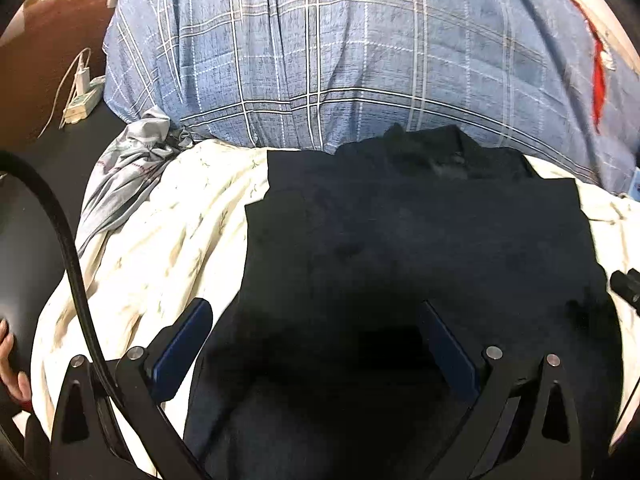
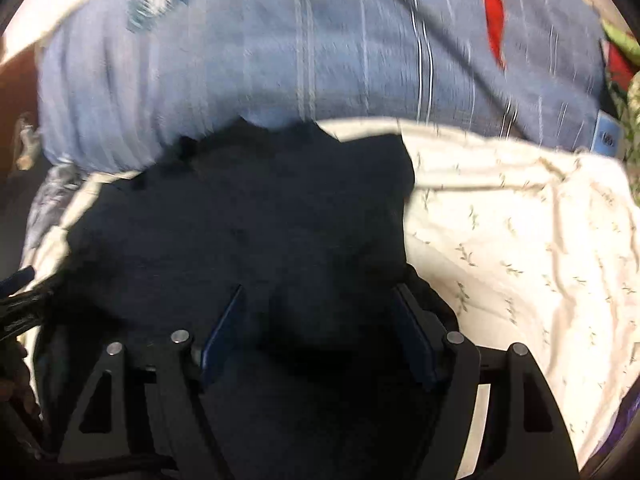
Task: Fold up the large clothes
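Dark navy garment (image 1: 420, 232) lies folded on the cream sheet (image 1: 168, 240), just before the blue plaid pillow (image 1: 320, 64). Left gripper (image 1: 316, 340) and right gripper (image 2: 320, 328) hover above it, jaws spread, empty.

One dark garment (image 1: 420, 240) is counted, one blue plaid pillow (image 1: 340, 68), one cream printed sheet (image 1: 168, 232), one grey crumpled cloth (image 1: 124, 176), one white power strip (image 1: 82, 100), and two hand-held grippers (image 1: 316, 332) (image 2: 320, 320)
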